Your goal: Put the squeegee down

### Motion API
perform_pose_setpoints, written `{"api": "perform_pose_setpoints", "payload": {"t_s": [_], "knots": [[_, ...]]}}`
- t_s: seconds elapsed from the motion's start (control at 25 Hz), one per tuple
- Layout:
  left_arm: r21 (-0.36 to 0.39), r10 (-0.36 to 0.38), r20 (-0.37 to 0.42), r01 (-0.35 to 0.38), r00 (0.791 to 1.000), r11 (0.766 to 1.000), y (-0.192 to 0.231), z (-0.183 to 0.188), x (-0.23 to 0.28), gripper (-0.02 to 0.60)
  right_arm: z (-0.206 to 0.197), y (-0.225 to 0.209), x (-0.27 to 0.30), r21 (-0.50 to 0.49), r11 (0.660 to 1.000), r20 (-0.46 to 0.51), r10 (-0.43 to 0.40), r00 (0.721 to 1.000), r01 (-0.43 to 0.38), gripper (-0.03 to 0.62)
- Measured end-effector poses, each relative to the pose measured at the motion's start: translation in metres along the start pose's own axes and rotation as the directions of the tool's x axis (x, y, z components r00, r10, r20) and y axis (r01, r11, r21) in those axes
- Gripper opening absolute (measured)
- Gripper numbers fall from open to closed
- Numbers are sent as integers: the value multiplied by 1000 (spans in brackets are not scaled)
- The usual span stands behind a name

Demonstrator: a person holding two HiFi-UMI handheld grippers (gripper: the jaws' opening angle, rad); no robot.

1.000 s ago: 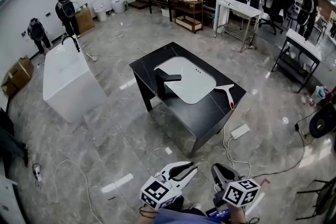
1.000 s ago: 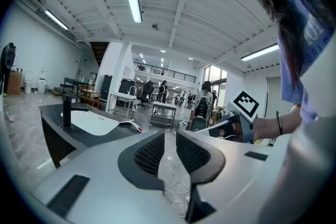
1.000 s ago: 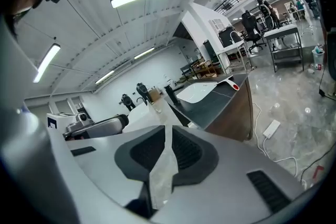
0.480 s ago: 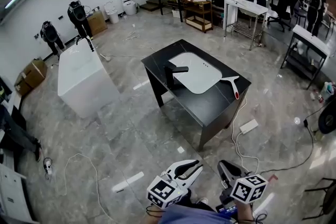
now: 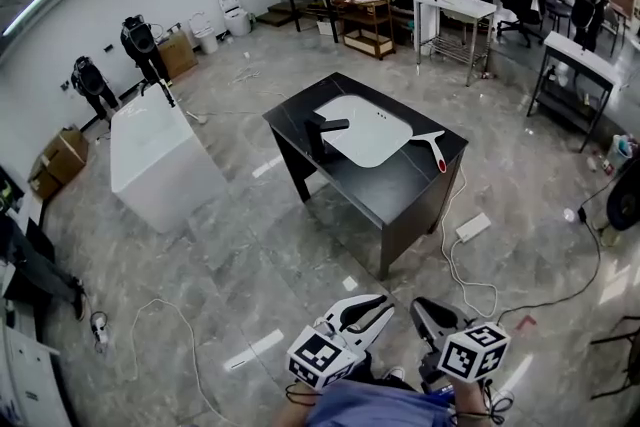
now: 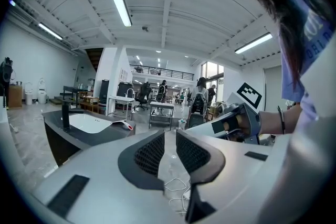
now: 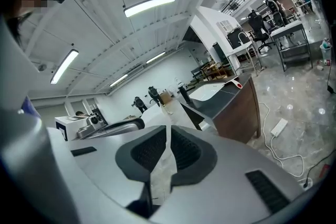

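The squeegee point(image 5: 432, 147), white with a red handle tip, lies flat at the right edge of the black table point(image 5: 400, 190), beside the white sink basin point(image 5: 368, 130). It also shows far off in the left gripper view as the squeegee point(image 6: 119, 124) and in the right gripper view as the squeegee point(image 7: 234, 80). Both grippers are low at the bottom of the head view, close to the person's body and well away from the table. My left gripper point(image 5: 375, 307) has a narrow empty gap between its pads point(image 6: 153, 150). My right gripper point(image 5: 432, 310) is shut on nothing.
A black faucet point(image 5: 318, 130) stands on the table left of the basin. A white bathtub point(image 5: 160, 155) stands at the left. A power strip point(image 5: 472, 227) and cables point(image 5: 470, 290) lie on the marble floor between me and the table. Metal tables, shelves and people are at the back.
The head view has drifted, so the table with the squeegee sits slightly higher and further off. Both grippers have stayed low near the body, empty.
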State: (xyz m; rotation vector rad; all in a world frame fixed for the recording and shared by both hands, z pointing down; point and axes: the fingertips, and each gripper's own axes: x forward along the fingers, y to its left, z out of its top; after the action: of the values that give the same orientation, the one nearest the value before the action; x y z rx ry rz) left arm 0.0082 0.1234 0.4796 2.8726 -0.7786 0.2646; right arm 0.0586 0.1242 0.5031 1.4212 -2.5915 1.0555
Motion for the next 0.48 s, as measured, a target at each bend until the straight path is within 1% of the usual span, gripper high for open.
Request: {"api": "perform_pose_setpoints", "payload": {"t_s": [0.24, 0.48], "knots": [[8, -12, 7, 12, 1000, 1000, -12, -1, 1, 80, -8, 1, -13, -31, 999, -7, -5, 1000, 5, 37], [12, -32, -5, 32, 999, 999, -28, -9, -1, 80, -16, 1, -25, -42, 999, -7, -19, 1000, 19, 34]]}}
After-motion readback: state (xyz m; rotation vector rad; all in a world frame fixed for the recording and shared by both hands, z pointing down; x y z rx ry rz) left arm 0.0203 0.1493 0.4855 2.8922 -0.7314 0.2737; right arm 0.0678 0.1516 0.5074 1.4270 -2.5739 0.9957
